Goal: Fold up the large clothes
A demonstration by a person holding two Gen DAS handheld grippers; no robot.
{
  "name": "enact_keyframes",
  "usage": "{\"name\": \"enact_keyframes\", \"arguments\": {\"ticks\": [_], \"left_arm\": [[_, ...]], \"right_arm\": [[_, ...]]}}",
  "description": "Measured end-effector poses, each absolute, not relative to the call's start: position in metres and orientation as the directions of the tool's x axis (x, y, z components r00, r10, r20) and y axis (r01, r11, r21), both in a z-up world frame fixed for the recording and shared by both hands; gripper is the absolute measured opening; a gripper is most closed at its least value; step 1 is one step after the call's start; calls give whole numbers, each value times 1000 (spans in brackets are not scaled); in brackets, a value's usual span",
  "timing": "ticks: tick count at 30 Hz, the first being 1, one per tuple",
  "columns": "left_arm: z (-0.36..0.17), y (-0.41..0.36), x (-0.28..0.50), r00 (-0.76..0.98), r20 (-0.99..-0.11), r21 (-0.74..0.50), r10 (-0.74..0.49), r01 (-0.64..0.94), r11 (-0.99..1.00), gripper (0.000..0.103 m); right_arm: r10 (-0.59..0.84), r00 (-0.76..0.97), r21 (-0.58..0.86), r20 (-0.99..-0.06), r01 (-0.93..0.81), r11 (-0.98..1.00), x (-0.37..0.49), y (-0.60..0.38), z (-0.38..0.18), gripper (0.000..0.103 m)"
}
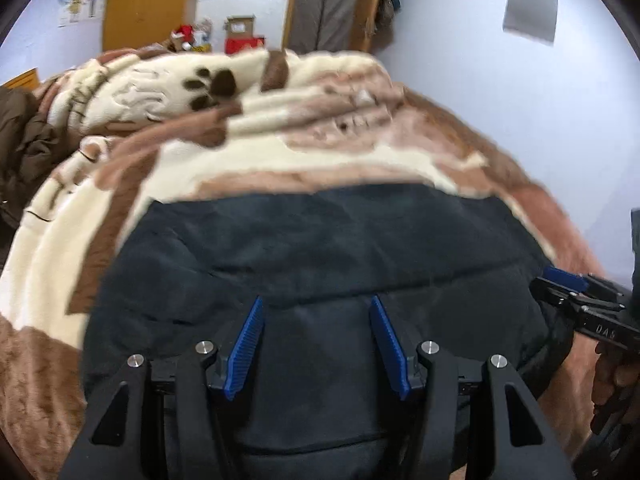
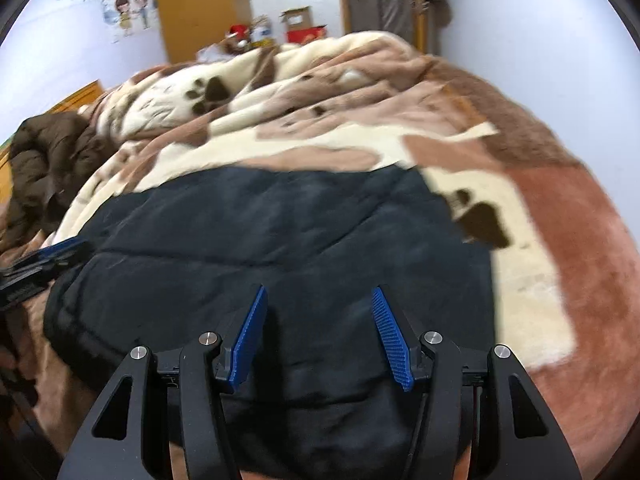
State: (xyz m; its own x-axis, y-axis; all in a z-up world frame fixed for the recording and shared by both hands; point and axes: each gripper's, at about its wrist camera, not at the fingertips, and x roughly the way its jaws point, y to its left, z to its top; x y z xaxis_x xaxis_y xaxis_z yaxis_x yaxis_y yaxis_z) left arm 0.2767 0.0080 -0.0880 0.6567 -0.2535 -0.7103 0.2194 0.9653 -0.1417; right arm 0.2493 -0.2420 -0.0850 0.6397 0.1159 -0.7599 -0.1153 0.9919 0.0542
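Note:
A black quilted jacket (image 1: 320,264) lies folded into a rough rectangle on the bed blanket; it also shows in the right wrist view (image 2: 280,240). My left gripper (image 1: 318,304) is open and empty, hovering over the jacket's near part. My right gripper (image 2: 320,294) is open and empty, also over the jacket's near part. The right gripper shows at the jacket's right edge in the left wrist view (image 1: 560,280). The left gripper shows at the jacket's left edge in the right wrist view (image 2: 56,252).
The jacket rests on a cream and brown paw-print blanket (image 1: 200,92) that covers the bed (image 2: 560,240). A brown puffer coat (image 2: 52,152) is heaped at the left. Boxes and toys (image 1: 240,32) stand at the far end by a wooden door.

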Motion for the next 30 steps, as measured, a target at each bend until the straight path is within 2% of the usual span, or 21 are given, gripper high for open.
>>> {"name": "enact_keyframes", "arguments": {"ticks": [4,9,13,17,24,30], "left_arm": [[-107,2,287,632,-736,-153,-241,192,969,59],[-82,4,292,636,-722,-185,-271,199,962,58],[-77,-16,326,640,-730,-132,-241,214,968,59],[-104,-31,357,585,-788,-88,-192,201,976,59],[-122,-34,360,590,-787,-78,-179,193,978,59],[-115,-37,358,592,-791,-47,-156,196,980,59]], "right_arm": [[119,597,69,-793,-106,992,262,-243,-106,56],[137,622,82,-771,-116,990,263,-241,-79,56],[154,633,90,-759,-133,987,294,-228,-72,56],[104,575,51,-811,-108,993,329,-224,-100,56],[94,563,50,-821,-94,994,337,-230,-121,57],[104,560,61,-822,-95,994,336,-231,-114,57]]}}
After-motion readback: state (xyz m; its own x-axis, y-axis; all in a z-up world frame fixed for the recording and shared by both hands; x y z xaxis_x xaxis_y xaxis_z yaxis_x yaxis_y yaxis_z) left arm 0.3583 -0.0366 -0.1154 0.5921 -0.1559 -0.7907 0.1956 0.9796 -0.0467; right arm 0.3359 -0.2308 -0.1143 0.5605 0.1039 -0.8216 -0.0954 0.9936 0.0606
